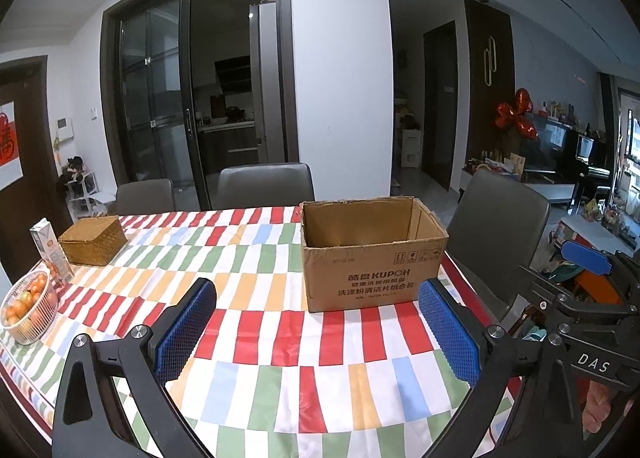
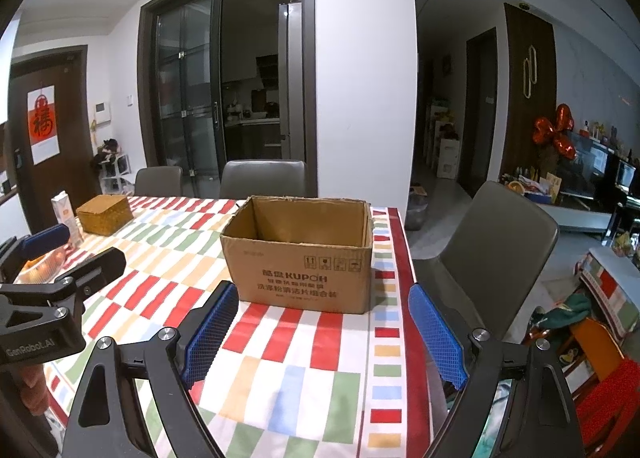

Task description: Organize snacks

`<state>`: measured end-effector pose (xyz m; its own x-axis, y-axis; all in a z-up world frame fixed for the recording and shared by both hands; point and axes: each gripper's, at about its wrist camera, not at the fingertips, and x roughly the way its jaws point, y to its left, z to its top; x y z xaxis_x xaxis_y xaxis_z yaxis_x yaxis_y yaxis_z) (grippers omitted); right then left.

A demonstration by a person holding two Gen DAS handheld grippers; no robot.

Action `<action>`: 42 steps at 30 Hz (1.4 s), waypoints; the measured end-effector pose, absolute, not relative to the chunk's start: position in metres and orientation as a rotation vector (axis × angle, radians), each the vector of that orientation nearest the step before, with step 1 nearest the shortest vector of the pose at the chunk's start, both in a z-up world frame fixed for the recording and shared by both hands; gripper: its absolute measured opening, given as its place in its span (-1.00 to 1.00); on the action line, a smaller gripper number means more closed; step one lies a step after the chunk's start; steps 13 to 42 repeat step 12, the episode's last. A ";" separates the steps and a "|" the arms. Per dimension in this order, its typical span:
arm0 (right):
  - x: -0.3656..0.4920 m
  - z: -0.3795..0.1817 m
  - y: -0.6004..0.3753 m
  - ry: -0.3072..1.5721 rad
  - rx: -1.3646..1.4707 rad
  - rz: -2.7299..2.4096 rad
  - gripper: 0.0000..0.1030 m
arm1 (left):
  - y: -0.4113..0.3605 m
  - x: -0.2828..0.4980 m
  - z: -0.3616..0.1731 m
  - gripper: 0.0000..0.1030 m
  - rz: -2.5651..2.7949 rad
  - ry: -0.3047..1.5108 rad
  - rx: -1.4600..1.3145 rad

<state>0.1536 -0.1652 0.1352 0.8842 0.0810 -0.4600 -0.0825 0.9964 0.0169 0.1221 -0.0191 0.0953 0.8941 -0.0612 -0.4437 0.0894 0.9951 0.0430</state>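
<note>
1. We see a bench (image 1: 280, 342) covered by a cloth of red, green, orange, blue and white blocks; it fills the lower part of both wrist views.
2. Room behind: dark sliding glass door (image 1: 160, 97) onto a dim kitchen, white wall column, hallway at right, red foil balloons (image 1: 518, 113) near a TV area.
3. Grey chairs stand at the far edge of the bench (image 1: 266, 185) and at its right side (image 2: 492, 254).
4. The task's open cardboard box (image 1: 374, 258) sits upright on the bench near the right edge, printed face toward us. We cannot see its floor, so we cannot tell whether anything lies inside.
5. Far left: a woven lidded basket (image 1: 94, 240), a carton (image 1: 50, 250) just beside it, and a white wire bowl of orange fruit (image 1: 28, 306) near the left edge.
6. Left gripper (image 1: 318, 322): fingers released, spread wide, nothing between them, short of the box.
7. Right gripper (image 2: 320, 332): fingers released, wide apart, grasping nothing, box just ahead.
8. Nothing stands between either gripper and the box; the right-side chair crowds the bench corner.
</note>
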 end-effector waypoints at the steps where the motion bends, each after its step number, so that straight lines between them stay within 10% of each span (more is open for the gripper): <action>1: 0.154 0.135 -0.165 0.478 -0.002 0.087 0.71 | -0.019 0.122 0.095 1.00 -0.082 0.458 0.061; 42: 0.154 0.134 -0.164 0.478 -0.005 0.087 0.71 | -0.019 0.121 0.094 1.00 -0.082 0.458 0.059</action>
